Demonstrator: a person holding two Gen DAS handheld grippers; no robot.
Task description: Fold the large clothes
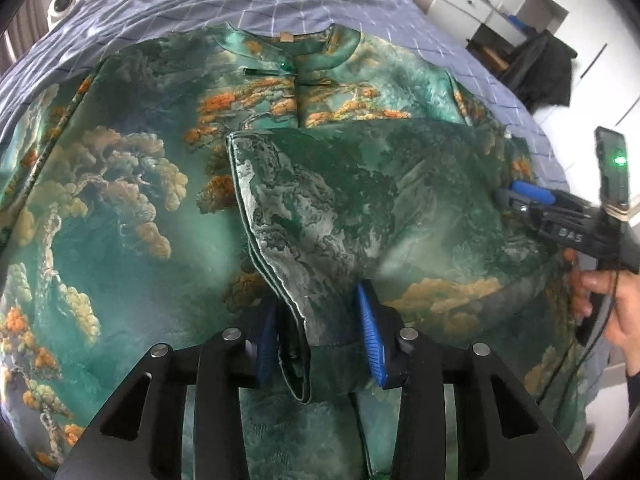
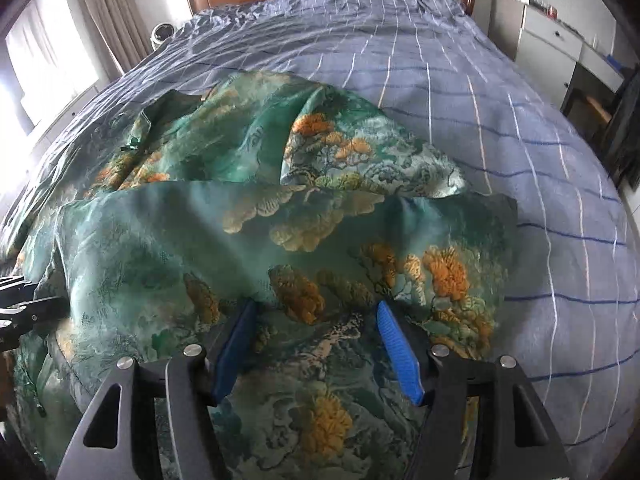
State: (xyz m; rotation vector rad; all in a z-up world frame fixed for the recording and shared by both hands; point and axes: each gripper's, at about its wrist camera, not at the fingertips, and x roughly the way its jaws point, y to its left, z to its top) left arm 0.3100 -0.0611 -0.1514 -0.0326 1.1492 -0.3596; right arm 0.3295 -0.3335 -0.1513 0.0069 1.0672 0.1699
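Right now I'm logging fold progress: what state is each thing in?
Green garment: spread flat on the bed, collar closed.
Sleeve: folded across the body.
Left gripper: jaws open, sleeve hem between them, not pinched.
Right gripper: jaws open over the fabric.
Bedsheet: wrinkled.

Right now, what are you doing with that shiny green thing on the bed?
A person is folding a big green garment printed with orange trees, spread over a bed with a blue checked cover. One sleeve is already folded across the front. The left gripper has its jaws apart around the sleeve's cuff edge and isn't pinching it. The right gripper is open too, over the garment's right side with nothing gripped.
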